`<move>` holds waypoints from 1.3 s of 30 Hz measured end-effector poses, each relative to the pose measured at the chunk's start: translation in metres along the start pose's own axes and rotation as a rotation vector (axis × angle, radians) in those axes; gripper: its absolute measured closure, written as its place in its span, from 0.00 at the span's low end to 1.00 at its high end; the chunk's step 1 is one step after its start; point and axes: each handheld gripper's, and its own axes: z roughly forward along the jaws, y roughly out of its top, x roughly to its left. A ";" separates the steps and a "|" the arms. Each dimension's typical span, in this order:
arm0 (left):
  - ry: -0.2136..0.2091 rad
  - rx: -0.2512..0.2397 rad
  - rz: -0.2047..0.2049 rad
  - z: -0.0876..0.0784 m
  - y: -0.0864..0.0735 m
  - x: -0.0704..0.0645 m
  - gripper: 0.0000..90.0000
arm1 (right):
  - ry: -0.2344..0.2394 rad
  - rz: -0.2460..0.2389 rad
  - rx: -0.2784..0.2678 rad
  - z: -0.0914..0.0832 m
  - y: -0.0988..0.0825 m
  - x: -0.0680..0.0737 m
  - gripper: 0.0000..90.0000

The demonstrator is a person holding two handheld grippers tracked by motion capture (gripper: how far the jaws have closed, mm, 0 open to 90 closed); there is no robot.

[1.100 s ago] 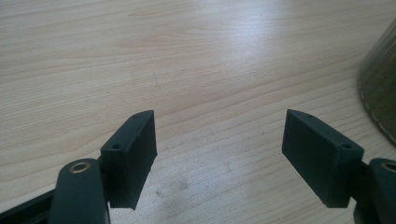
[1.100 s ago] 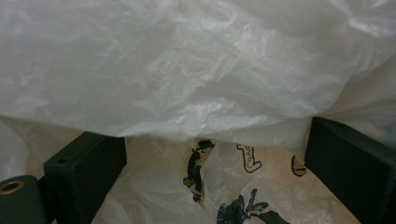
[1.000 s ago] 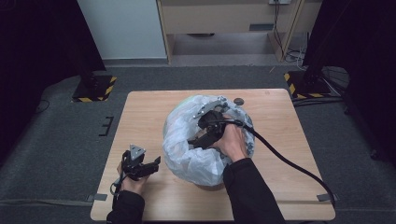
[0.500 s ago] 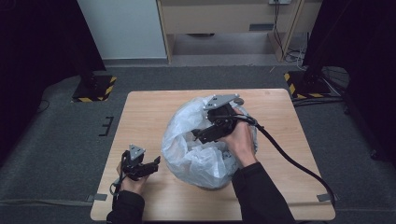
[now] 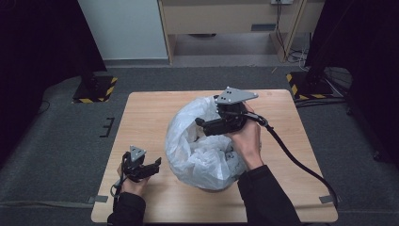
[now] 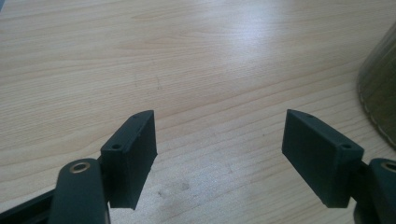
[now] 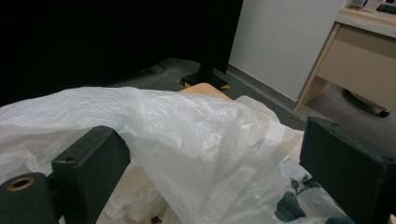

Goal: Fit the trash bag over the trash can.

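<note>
I have the right gripper [image 5: 203, 126] up over the white plastic bag [image 5: 197, 141], which sits puffed up in the middle of the wooden table [image 5: 141, 113], a little toward my right hand's side. From the right gripper view, its jaws stand wide apart with the crumpled rim of the bag [image 7: 187, 135] lying between and beyond them; the film is not pinched by either pad, so I count nothing held there. In the high view the gripper lies roughly level across the bag's open mouth, my hand [image 5: 247, 139] wrapped around its body, the grey plate on top and the black cable [image 5: 296, 160] trailing off toward the table's near right corner. My left gripper [image 5: 153, 165] rests low at the near left of the table, well apart from the bag. Its own view shows both jaws spread wide over bare wood grain with nothing between them, and an olive-coloured curved edge [image 6: 378, 98] at the right border that I cannot identify.
</note>
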 end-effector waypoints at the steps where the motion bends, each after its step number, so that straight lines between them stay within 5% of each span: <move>1: 0.000 0.001 0.002 0.000 0.000 0.000 0.29 | 0.008 0.003 0.007 -0.001 0.000 0.000 0.09; 7: 0.002 -0.001 0.000 0.000 0.000 0.000 0.29 | 0.064 0.011 0.022 -0.003 0.001 0.002 0.09; 29: 0.006 -0.034 -0.010 -0.003 0.002 0.000 0.29 | -0.109 0.034 -0.209 -0.026 0.014 -0.003 0.11; 39: 0.010 -0.086 -0.019 -0.009 0.005 0.002 0.30 | -0.184 0.043 -0.261 -0.041 0.013 -0.016 0.11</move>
